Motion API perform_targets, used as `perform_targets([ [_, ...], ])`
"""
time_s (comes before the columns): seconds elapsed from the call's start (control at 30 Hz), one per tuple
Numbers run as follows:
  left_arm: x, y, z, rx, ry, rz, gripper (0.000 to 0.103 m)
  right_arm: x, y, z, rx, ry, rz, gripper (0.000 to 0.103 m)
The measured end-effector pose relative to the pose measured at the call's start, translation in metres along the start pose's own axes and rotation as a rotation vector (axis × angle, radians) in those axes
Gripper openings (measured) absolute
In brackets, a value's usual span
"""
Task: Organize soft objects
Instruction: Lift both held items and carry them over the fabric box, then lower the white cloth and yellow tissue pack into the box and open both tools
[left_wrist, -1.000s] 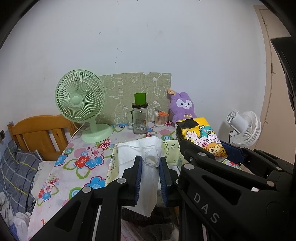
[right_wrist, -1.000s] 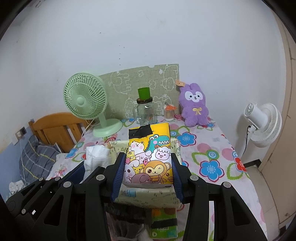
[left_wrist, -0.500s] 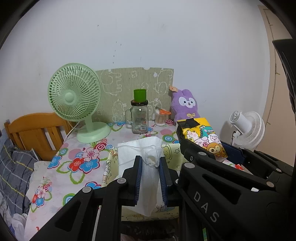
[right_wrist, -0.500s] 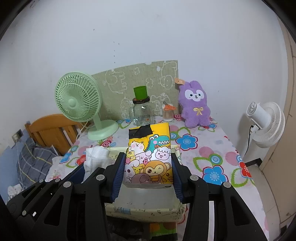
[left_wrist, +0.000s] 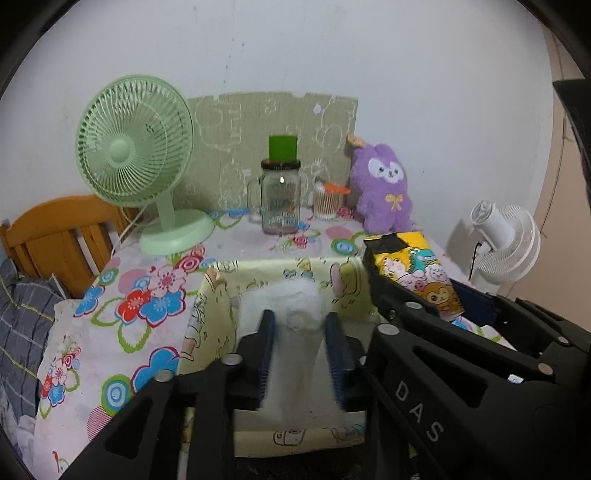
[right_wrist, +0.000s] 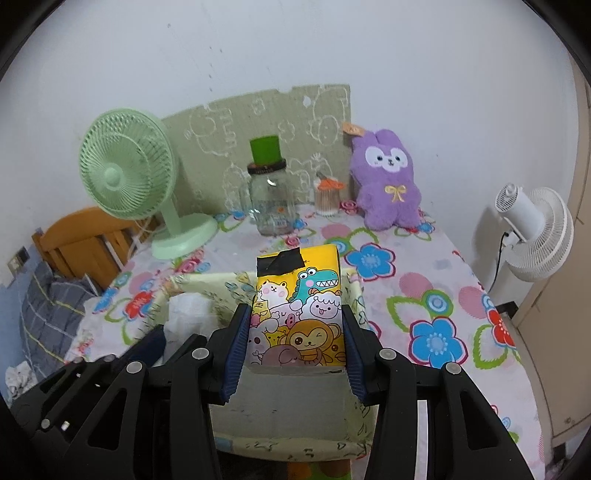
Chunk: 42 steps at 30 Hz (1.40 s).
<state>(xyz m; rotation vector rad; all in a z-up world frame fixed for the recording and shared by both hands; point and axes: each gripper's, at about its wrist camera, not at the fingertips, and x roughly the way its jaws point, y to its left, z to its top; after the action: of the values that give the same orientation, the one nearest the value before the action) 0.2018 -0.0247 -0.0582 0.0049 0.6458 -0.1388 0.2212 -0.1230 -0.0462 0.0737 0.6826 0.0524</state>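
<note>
Left gripper (left_wrist: 300, 334): your jaws are opening; the white cloth (left_wrist: 295, 314) lies between the blue pads, and no pad visibly presses it. The view is blurred here.
White cloth: inside the yellow fabric bin (left_wrist: 218, 291), at its left half.
Right gripper (right_wrist: 293, 334): your jaws are clamped on the cartoon tissue pack (right_wrist: 297, 306), both pads flat against its long sides.
Cartoon tissue pack: held over the right half of the bin, its black-taped end pointing towards the wall, its near end low between the bin walls. Whether it touches the bin floor cannot be told.
Bin edges: the walls stand upright on all four sides; the far rim runs just behind the pack's taped end.
Open room, right: bare flowered tablecloth (right_wrist: 436, 295) reaches from the bin to the table's right edge.
Open room, left: cloth surface lies clear between the bin and the green fan (left_wrist: 147, 166).
Back row: glass jar (left_wrist: 279, 201), toothpick holder (left_wrist: 327, 201) and purple plush rabbit (left_wrist: 382, 192) stand along the wall, well apart from the bin.
Off the table: a white fan (right_wrist: 532, 232) stands beyond the right edge.
</note>
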Motion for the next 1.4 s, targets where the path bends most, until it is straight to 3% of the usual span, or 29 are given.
perform_targets([
  [0.1,0.010,0.002,-0.004,-0.002,0.032,0.011,0.039,0.011,0.000,-0.004,-0.007,0.029,-0.008,0.050],
  [0.17,0.015,0.003,-0.005,-0.006,0.058,0.011,0.057,0.018,-0.002,-0.006,0.000,0.049,0.019,0.050],
  [0.23,0.019,0.003,-0.006,-0.003,0.080,0.013,0.067,0.023,-0.002,-0.007,0.003,0.063,0.034,0.050],
  [0.33,0.022,0.003,-0.008,0.006,0.094,0.005,0.071,0.028,-0.002,-0.009,0.011,0.079,0.046,0.052],
  [0.4,0.025,0.003,-0.009,0.002,0.108,0.001,0.073,0.031,-0.002,-0.009,0.004,0.090,0.048,0.056],
  [0.5,0.026,0.004,-0.008,-0.005,0.116,-0.020,0.073,0.031,-0.001,-0.009,0.005,0.085,0.061,0.071],
  [0.6,0.023,0.004,-0.008,0.000,0.107,-0.013,0.076,0.029,0.000,-0.009,-0.001,0.083,0.074,0.076],
  [0.7,0.019,0.004,-0.007,0.001,0.101,-0.014,0.080,0.023,0.001,-0.008,-0.006,0.066,0.066,0.090],
  [1.4,-0.031,-0.004,-0.009,0.002,0.029,-0.007,0.092,-0.039,0.002,-0.010,-0.039,-0.033,0.028,0.095],
])
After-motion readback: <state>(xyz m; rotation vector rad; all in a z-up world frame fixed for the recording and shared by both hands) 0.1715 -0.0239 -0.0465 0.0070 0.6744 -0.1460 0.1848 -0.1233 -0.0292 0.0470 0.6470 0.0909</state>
